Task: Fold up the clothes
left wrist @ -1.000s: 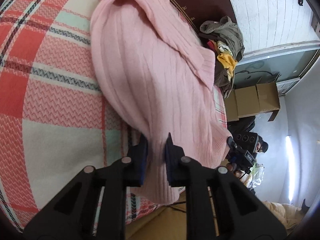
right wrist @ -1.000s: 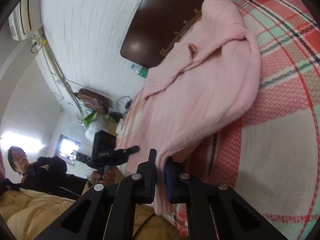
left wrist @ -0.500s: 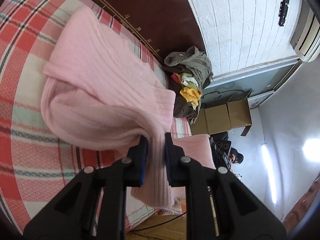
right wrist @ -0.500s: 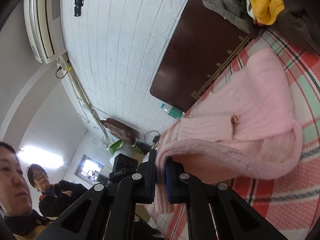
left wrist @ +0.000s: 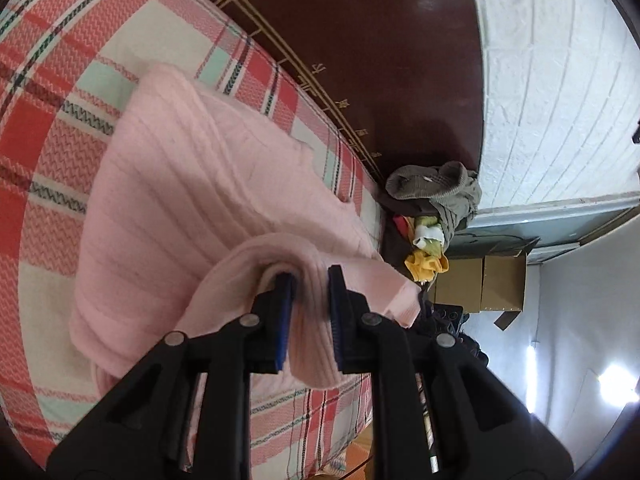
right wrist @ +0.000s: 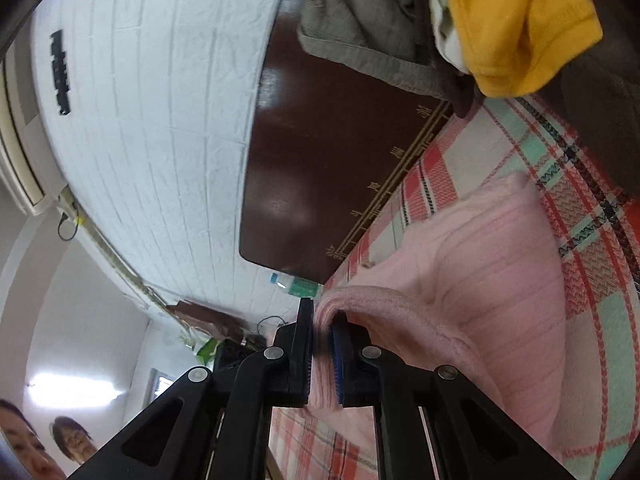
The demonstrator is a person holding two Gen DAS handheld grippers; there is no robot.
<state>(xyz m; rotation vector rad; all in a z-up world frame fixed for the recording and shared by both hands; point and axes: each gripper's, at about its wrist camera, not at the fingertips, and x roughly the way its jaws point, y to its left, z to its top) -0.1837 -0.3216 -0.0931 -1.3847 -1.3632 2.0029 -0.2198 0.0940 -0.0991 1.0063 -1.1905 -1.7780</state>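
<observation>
A pink ribbed sweater (left wrist: 192, 200) lies on a plaid red, white and mint bed cover (left wrist: 48, 92). My left gripper (left wrist: 310, 280) is shut on the sweater's hem, which is doubled over the body. My right gripper (right wrist: 322, 320) is shut on the other end of the hem of the same sweater (right wrist: 500, 280), also carried over the body toward the headboard.
A dark wooden headboard (left wrist: 360, 60) stands behind the sweater. A pile of grey, yellow and brown clothes (left wrist: 432, 208) lies at the bed's far corner; it fills the top of the right wrist view (right wrist: 500, 20). Cardboard boxes (left wrist: 480, 284) and people (right wrist: 72, 444) stand beside the bed.
Both grippers have carried the hem up off the bed edge and forward over the sweater toward the headboard, folding it in half. Both stay shut.
</observation>
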